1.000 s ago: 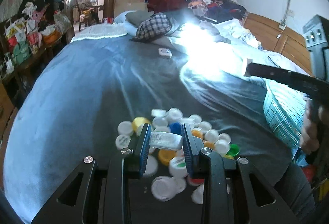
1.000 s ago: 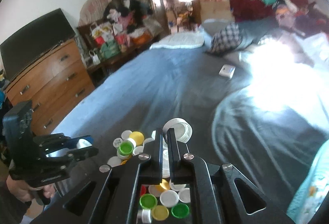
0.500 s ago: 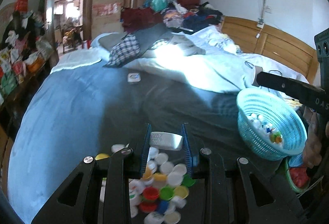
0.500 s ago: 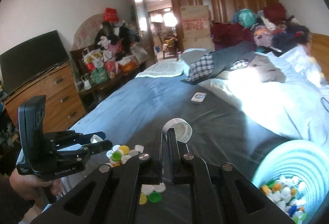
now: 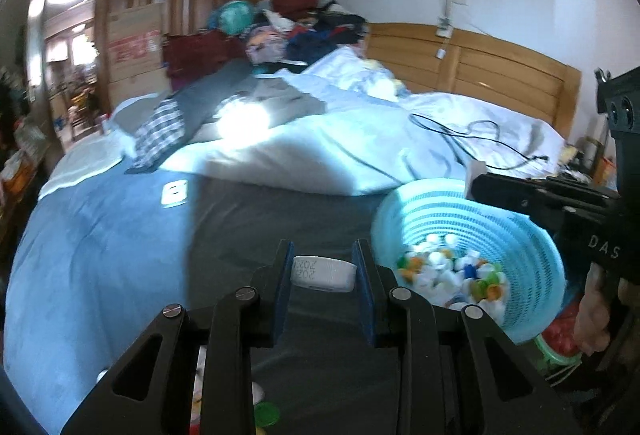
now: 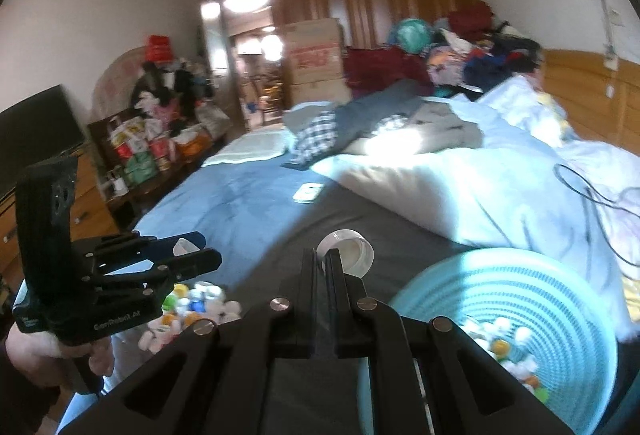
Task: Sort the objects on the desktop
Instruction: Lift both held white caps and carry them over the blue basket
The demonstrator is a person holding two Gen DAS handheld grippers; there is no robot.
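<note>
Basket (image 5: 532, 235) sits on bed (image 5: 100, 255), right of loose caps (image 6: 192, 299); more caps (image 5: 452, 271) lie inside it. Cable (image 5: 472, 135) behind basket.

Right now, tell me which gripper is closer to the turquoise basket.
Right. The right gripper, pinching a white cap, reaches the turquoise basket at its far rim; the left gripper, holding its white cap, sits just short of the near-left rim.

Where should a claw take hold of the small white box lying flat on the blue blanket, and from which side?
Grip the small white box across its two long edges, coming straight down from above. It lies flat on the blue blanket with space all around, and only its thin sides offer parallel faces. This is a judgement; its thickness is hard to see.
</note>
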